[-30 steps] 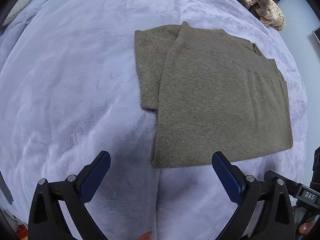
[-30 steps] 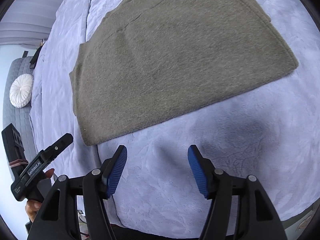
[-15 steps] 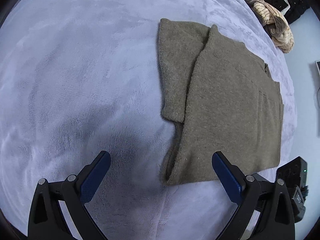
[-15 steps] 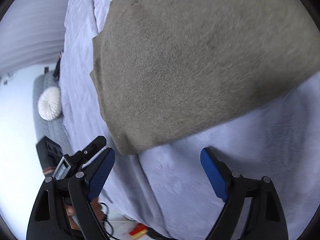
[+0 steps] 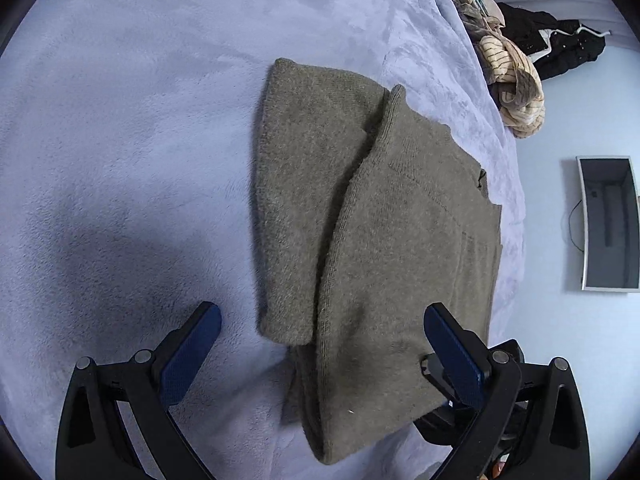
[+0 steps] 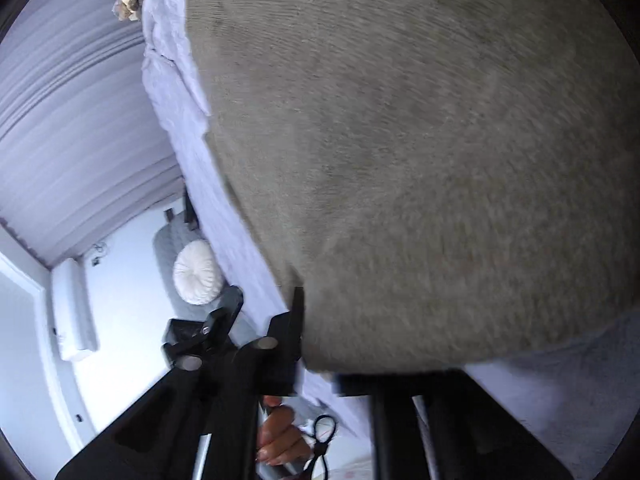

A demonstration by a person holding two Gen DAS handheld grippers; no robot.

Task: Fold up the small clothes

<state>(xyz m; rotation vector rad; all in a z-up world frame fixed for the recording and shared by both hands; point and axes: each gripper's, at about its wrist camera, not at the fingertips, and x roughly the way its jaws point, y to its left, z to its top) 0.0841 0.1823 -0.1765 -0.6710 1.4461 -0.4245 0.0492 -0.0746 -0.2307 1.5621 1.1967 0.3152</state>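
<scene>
The soft, limp olive knit garment (image 5: 384, 264) should drape when lifted by its near hem, where the right gripper (image 6: 316, 376) has just clamped its fingers onto the corner while the left gripper (image 5: 320, 354) hangs open.

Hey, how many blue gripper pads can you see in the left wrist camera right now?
2. One blue pad sits lower left over the lavender blanket; the other blue pad sits lower right over the olive sweater. The left gripper stands open.

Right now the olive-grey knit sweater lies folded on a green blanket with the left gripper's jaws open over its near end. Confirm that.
Wrong colour: the blanket is pale lavender, as the left wrist view shows. The olive-grey knit sweater does lie folded on it, with the left gripper open over its near end.
</scene>
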